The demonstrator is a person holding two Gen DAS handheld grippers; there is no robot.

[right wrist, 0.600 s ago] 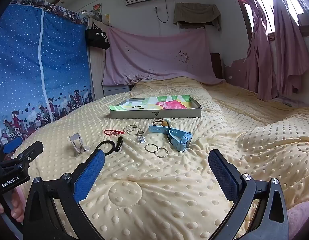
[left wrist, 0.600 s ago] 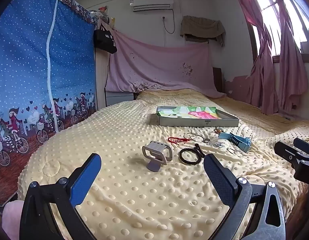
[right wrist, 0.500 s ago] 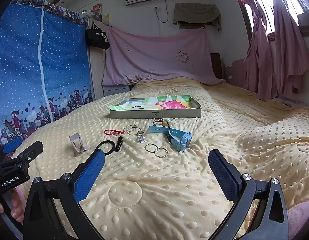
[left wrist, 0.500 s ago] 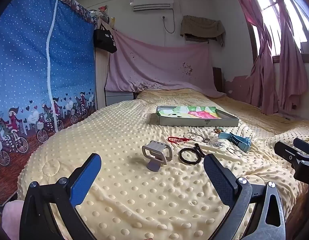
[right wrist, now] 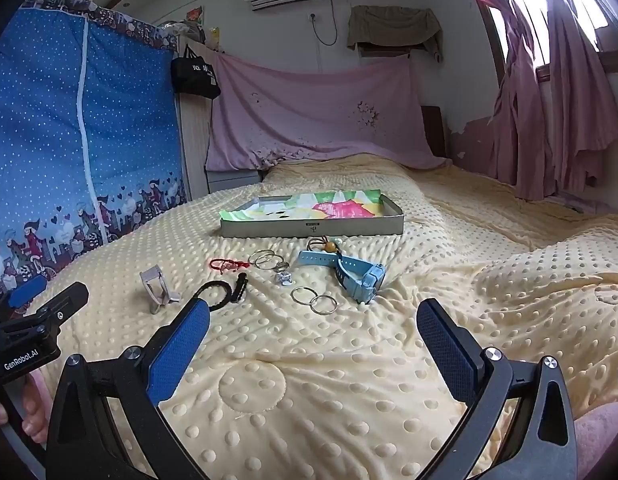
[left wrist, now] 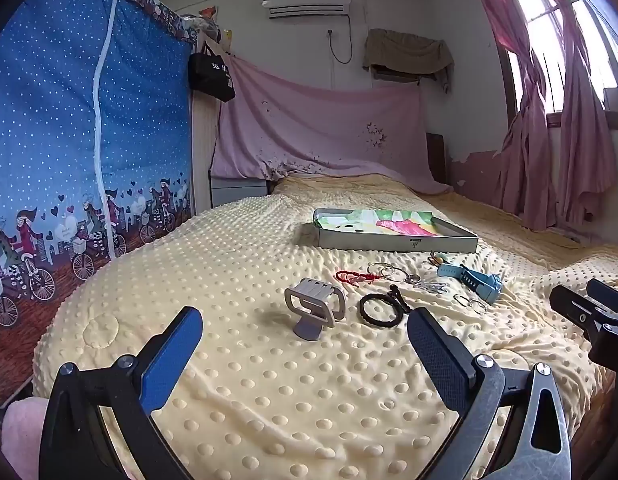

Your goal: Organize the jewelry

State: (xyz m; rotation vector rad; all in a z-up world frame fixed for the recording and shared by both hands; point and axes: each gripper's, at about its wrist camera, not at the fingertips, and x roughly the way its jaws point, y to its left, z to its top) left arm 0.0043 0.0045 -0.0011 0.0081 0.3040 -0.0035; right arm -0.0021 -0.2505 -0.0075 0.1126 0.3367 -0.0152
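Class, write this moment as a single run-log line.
left gripper: open, empty | right gripper: open, empty | blue watch, black bracelet, rings: loose on blanket | tray: no jewelry visible

Soft yellow blanket [right wrist: 349, 380] has a raised-dot, matt texture. Near it, shiny metal rings [right wrist: 314, 300], a smooth blue plastic watch [right wrist: 359, 280] and a matt cardboard tray [right wrist: 309, 232].

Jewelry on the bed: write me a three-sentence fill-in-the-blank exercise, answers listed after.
1. The watch lying on the blanket is light ____.
2. The shallow tray lies ____ the jewelry, toward the headboard.
3. Both the left tool and the right tool have their jaws ____ and hold nothing.

Answers: blue; beyond; open
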